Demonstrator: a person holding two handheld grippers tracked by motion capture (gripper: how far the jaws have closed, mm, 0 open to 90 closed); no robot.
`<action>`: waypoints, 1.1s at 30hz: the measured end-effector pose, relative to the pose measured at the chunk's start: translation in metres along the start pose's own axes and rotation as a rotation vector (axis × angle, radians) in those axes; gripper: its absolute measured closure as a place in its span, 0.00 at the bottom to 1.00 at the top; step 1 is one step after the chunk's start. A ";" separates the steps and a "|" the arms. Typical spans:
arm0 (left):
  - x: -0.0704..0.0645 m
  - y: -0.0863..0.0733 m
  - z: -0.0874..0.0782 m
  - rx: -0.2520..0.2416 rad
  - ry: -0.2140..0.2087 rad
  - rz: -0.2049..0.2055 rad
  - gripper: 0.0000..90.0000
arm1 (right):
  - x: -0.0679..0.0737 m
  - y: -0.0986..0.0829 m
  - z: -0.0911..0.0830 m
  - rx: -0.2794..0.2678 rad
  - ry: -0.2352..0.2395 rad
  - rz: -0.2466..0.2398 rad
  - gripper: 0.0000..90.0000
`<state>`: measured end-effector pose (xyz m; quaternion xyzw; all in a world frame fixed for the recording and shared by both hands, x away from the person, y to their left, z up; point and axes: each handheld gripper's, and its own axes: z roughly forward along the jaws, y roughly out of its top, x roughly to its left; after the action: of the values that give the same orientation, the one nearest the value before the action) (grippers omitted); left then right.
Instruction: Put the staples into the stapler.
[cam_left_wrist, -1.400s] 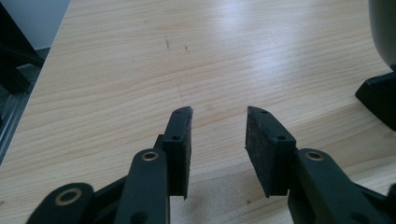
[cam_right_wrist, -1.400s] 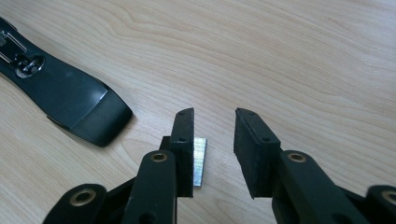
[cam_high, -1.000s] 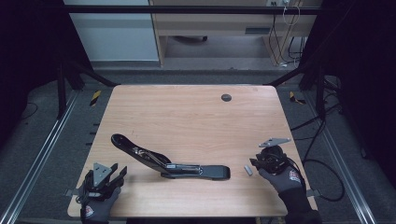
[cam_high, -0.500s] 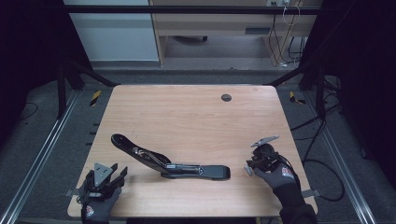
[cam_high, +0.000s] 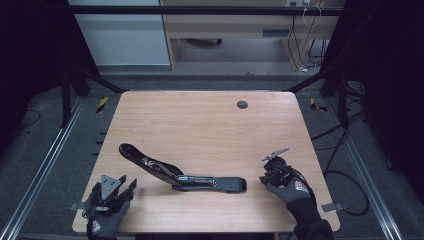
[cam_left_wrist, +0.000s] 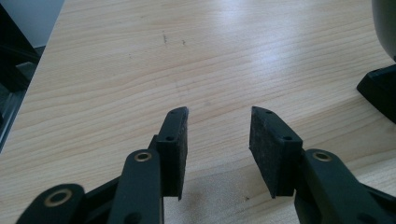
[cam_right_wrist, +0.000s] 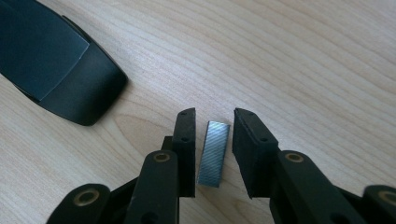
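Care comes first: we centre the right gripper's (cam_right_wrist: 214, 116) spread jaws on the silvery staple strip (cam_right_wrist: 213, 153), five o'clock of the black opened stapler (cam_right_wrist: 56, 60), while the left gripper (cam_left_wrist: 218, 114) idles, spread and empty.

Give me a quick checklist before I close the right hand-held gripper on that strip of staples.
1. Staple strip lies between the right hand-held gripper jaws: ok.
2. Jaws touching the strip: not ok, gaps on both sides.
3. Strip flat on the table: ok.
4. Stapler open, ready to load: ok.
5. Stapler end apart from the right jaws: ok.
6. Left hand-held gripper open and holding nothing: ok.
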<state>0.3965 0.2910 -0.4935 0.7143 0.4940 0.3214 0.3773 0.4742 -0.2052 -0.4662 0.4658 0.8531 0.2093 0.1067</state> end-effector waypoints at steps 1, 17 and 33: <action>0.000 0.000 0.000 0.000 0.000 0.000 0.63 | 0.000 0.000 0.001 0.002 -0.001 -0.002 0.79; 0.000 0.000 0.000 0.000 -0.001 0.001 0.63 | 0.000 0.000 0.004 0.052 -0.005 -0.005 0.87; 0.000 0.000 0.000 0.001 -0.001 0.002 0.63 | 0.007 0.008 -0.021 -0.051 0.057 -0.104 0.87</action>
<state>0.3966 0.2910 -0.4936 0.7152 0.4931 0.3212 0.3770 0.4686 -0.2011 -0.4434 0.4118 0.8733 0.2383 0.1051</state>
